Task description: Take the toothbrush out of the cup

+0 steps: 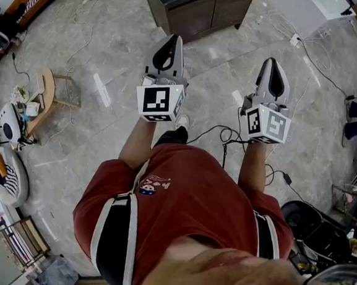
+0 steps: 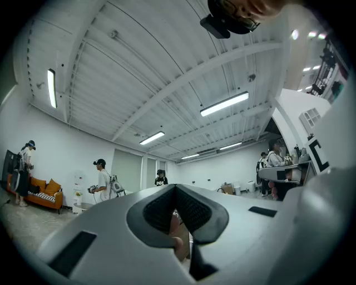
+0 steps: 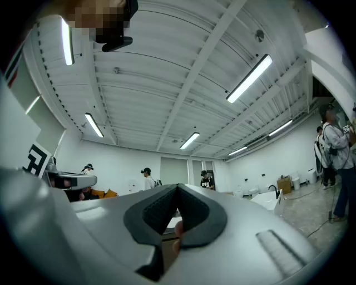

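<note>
No toothbrush and no cup appear in any view. In the head view a person in a red shirt holds both grippers out in front, above a grey marble floor. My left gripper (image 1: 171,41) is shut, jaw tips together, with nothing between them. To its right, my right gripper (image 1: 273,64) is also shut and empty. Both point forward and slightly upward. The left gripper view has the shut left gripper (image 2: 176,188) against a white ceiling; the right gripper view has the shut right gripper (image 3: 177,188) likewise.
A dark cabinet (image 1: 201,6) stands ahead on the floor, with a white box (image 1: 309,0) to its right. Cables (image 1: 224,135) trail across the floor near the feet. A small wooden table (image 1: 43,101) sits left. Several people (image 2: 102,178) stand far off in the room.
</note>
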The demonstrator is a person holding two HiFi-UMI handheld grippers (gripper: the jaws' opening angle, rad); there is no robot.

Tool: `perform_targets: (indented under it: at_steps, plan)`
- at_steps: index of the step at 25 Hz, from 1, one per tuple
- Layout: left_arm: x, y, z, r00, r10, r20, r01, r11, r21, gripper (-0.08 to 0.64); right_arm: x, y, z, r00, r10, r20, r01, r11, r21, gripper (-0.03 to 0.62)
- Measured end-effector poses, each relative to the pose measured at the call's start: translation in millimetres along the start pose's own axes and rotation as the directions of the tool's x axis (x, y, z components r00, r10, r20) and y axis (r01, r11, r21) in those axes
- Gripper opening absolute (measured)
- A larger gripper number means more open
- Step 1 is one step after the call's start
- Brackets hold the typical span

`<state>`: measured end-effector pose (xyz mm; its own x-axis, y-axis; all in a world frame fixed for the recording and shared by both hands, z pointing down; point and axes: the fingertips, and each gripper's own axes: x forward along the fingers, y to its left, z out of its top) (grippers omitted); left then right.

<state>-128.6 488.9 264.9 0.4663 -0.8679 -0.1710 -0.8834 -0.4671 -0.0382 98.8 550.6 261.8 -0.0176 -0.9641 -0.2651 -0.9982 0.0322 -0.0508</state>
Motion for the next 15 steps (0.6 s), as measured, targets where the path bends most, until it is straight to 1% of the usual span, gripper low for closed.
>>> perform_targets:
  at_steps: [8,15]
  plan:
    - [3.1,-3.7,-6.8,1.0,0.0,-0.01,0.0,1.0,-0.009,0.005,0.7,-1.7,-2.8,1.0,0.001,-0.015,-0.001,1.0,-0.018,0.011]
    - [13.2,-3.4,-13.0,1.0,-0.017,-0.025,0.016,1.0,-0.021,0.005,7.4,-5.1,-11.2,0.999,-0.008,-0.031,0.007,1.0,-0.018,0.011]
